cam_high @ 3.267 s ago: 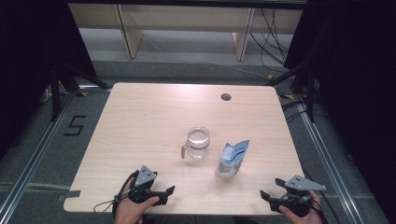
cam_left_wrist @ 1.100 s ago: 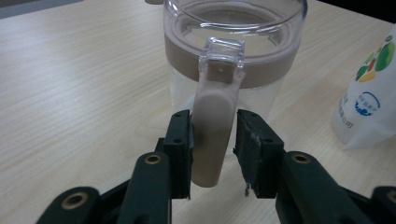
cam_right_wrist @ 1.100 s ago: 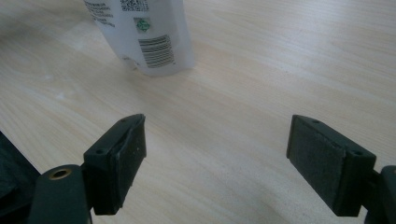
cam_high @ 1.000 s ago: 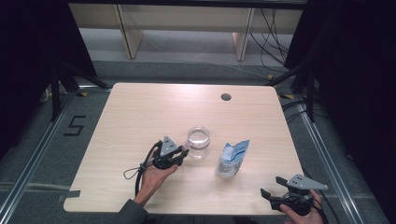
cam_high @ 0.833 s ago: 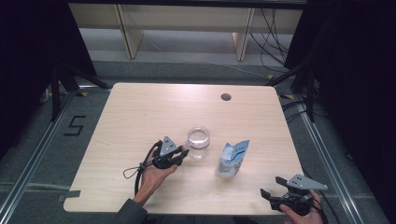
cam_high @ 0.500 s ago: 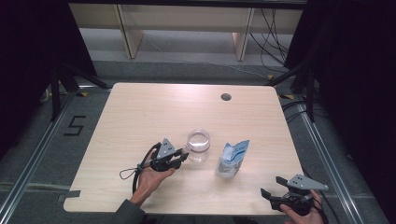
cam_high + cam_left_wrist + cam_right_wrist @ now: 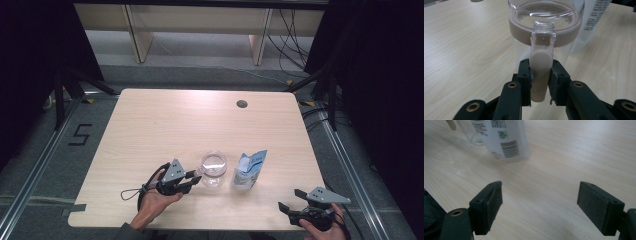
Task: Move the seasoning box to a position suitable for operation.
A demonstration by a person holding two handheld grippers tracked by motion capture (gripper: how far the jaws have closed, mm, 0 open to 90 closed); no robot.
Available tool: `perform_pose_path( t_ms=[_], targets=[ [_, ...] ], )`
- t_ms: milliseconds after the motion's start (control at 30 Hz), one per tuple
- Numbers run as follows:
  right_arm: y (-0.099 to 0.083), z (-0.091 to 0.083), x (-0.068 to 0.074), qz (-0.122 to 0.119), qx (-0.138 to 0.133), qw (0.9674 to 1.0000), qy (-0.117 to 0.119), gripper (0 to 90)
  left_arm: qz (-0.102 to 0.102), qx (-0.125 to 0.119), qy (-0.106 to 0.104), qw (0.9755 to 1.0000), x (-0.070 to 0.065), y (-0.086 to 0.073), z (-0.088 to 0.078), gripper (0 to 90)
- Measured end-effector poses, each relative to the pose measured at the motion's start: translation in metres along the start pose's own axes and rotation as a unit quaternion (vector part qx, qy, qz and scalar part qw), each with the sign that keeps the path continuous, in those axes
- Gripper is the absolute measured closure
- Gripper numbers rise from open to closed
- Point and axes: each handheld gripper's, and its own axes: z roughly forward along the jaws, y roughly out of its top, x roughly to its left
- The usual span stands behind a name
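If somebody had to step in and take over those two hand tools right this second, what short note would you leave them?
Left gripper: jaws closed on the beige handle of the clear jar.
Right gripper: open, holding nothing, near the table's front right corner.
Things: jar mid-table near the front; white and blue pouch standing just right of it.
Done: jar handle gripped.
Left: pouch untouched. Probably the right gripper takes the pouch next, perhaps to fill the jar.

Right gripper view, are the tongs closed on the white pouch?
No, the right tongs stand wide open over bare table, and the white pouch stands farther off, untouched.
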Motion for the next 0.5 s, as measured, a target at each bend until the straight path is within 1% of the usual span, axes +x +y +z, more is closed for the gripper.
perform_pose_path(
  t_ms=[33, 67, 100, 133, 200, 233, 267, 300, 333, 367, 400, 433, 467, 500],
  targets=[
    [0.0, 0.0, 0.003, 0.013, -0.002, 0.9999, 0.001, 21.1, 0.002, 0.001, -0.002, 1.0, -0.002, -0.001, -0.002, 72.8],
    [0.0, 0.0, 0.003, 0.013, -0.002, 0.9999, 0.001, 21.1, 0.002, 0.001, -0.002, 1.0, -0.002, -0.001, -0.002, 72.8],
    [0.0, 0.0, 0.002, 0.004, -0.005, 1.0, 0.002, 21.2, 0.001, 0.002, -0.005, 1.0, -0.003, -0.002, -0.003, 72.8],
    [0.001, 0.002, -0.001, -0.02, -0.01, 0.9997, 0.007, 21.5, -0.001, 0.001, -0.011, 0.9999, -0.005, -0.003, -0.005, 72.8],
    [0.001, 0.002, -0.001, -0.022, -0.011, 0.9997, 0.003, 21.9, 0.004, 0.003, -0.018, 0.9998, -0.008, -0.005, -0.008, 72.8],
    [0.001, 0.001, 0.0, -0.025, -0.013, 0.9996, 0.0, 22.4, 0.007, 0.008, -0.023, 0.9997, -0.011, -0.006, -0.012, 72.8],
    [0.001, 0.001, 0.0, -0.025, -0.013, 0.9996, 0.0, 22.4, 0.007, 0.008, -0.023, 0.9997, -0.011, -0.006, -0.012, 72.8],
    [0.001, 0.001, 0.0, -0.025, -0.013, 0.9996, 0.002, 22.5, 0.013, 0.008, -0.03, 0.9994, -0.011, -0.007, -0.013, 72.8],
    [0.001, 0.001, 0.004, -0.008, -0.005, 0.9999, 0.007, 22.6, 0.011, 0.008, -0.03, 0.9995, -0.013, -0.008, -0.015, 72.8],
    [0.001, 0.001, 0.004, -0.008, -0.005, 0.9999, 0.007, 22.6, 0.016, 0.004, -0.038, 0.9992, -0.013, -0.008, -0.015, 72.8],
    [0.001, 0.002, 0.005, -0.008, -0.008, 0.9999, 0.01, 22.6, 0.016, 0.006, -0.037, 0.9992, -0.015, -0.009, -0.017, 72.8],
    [0.001, 0.001, 0.005, -0.007, -0.005, 0.9999, 0.013, 22.7, 0.015, 0.003, -0.042, 0.999, -0.015, -0.01, -0.017, 72.8],
    [0.002, 0.002, 0.003, -0.028, -0.009, 0.9995, 0.009, 22.7, 0.021, 0.007, -0.04, 0.9989, -0.016, -0.011, -0.019, 72.8],
    [0.002, 0.002, 0.003, -0.029, -0.011, 0.9995, 0.008, 22.7, 0.019, 0.002, -0.043, 0.9989, -0.017, -0.011, -0.019, 72.8]
  ],
)
